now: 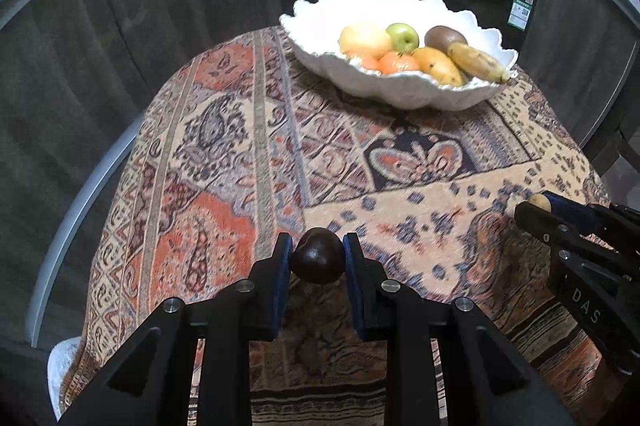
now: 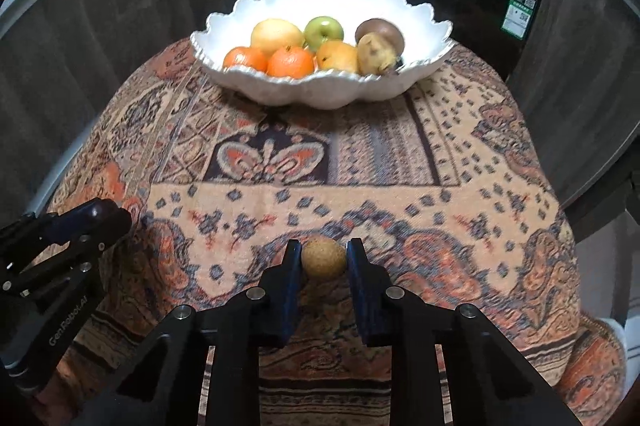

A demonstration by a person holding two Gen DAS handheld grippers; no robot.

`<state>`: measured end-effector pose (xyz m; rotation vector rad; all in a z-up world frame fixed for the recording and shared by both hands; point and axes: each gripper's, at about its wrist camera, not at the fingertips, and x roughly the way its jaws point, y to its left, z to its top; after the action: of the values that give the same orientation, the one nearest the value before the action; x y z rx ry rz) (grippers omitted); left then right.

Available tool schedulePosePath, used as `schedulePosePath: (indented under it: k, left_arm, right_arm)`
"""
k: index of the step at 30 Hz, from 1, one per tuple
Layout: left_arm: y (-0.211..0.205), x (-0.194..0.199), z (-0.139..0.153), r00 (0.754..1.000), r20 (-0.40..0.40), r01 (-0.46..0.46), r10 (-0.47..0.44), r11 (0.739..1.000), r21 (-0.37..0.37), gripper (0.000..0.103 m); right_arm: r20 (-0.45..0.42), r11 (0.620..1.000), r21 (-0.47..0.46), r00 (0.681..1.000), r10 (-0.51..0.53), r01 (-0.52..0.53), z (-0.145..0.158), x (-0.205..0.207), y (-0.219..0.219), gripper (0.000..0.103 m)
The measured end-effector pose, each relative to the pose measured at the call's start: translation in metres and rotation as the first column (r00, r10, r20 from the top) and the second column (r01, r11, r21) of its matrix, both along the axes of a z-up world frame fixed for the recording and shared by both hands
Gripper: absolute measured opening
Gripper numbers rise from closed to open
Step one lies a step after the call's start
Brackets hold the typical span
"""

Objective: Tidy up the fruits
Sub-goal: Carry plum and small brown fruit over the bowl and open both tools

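Near table edge, my left hand-held gripper clamps dark plum, soft, squeeze gently; right hand-held gripper clamps small round brown fruit, light, firm.

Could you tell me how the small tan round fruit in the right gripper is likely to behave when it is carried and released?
The tan fruit looks round, so it would probably roll if dropped on the cloth. Its rough skin likely resists slipping. Being small, it seems light.

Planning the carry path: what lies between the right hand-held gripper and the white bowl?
Only bare patterned cloth between the right hand-held gripper and the white bowl, in the right wrist view.
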<state>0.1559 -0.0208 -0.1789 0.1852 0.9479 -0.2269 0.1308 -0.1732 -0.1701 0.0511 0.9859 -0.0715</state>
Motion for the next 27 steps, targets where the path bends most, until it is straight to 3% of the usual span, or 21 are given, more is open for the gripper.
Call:
schedulePosePath:
  k: [15, 27]
  left_arm:
    - [-0.043, 0.044, 0.046, 0.997, 0.063, 0.052, -0.050, 0.998, -0.039, 0.026]
    - [-0.070, 0.101, 0.071, 0.993, 0.101, 0.072, -0.067, 0.996, -0.045, 0.026]
  right_arm:
    - [0.092, 0.999, -0.005, 0.994, -0.050, 0.051, 0.044, 0.031, -0.040, 0.024]
    - [0.153, 0.997, -0.023, 0.986, -0.065, 0.069, 0.077, 0.081, -0.065, 0.024]
